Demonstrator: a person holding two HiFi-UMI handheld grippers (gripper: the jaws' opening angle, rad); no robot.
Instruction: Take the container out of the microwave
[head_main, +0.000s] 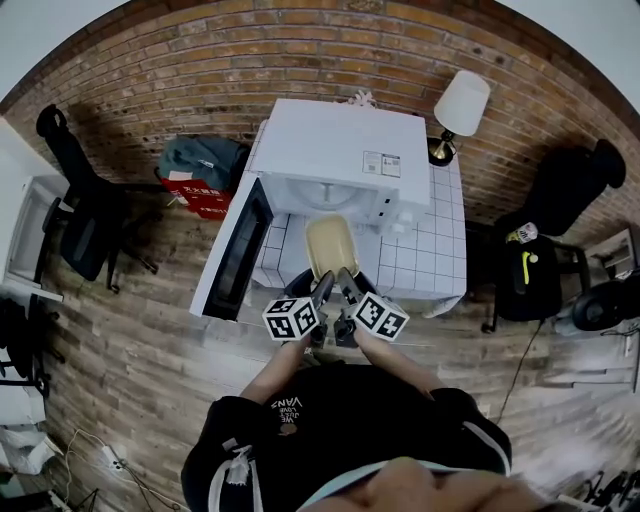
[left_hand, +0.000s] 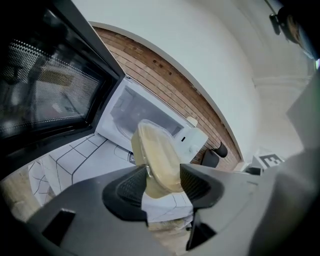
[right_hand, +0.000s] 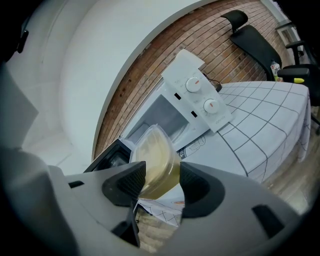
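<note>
We hold the lidded plastic container (head_main: 331, 245), yellowish inside, with both tongs: the left tongs (left_hand: 162, 186) and the right tongs (right_hand: 161, 182) each clamp its near end, side by side. It hangs outside the white microwave (head_main: 340, 150), just before the open cavity, above the tiled tabletop (head_main: 420, 255); the door (head_main: 236, 250) stands wide open on our left

A table (head_main: 420, 250) with a white cloth of dark grid lines stands ahead of the left gripper (head_main: 323, 287) and the right gripper (head_main: 346, 285). A lamp (head_main: 460, 105) with a white shade is on the table's corner, ahead and to the right of the right gripper. Beyond it runs a brick wall (head_main: 200, 70). Far left of the left gripper, a black office chair (head_main: 85, 215) stands on the wooden floor (head_main: 130, 340). Nearer, a grey bundle (head_main: 205, 158) touches a red box (head_main: 200, 195). Well right of the right gripper is a dark chair (head_main: 540, 280).
</note>
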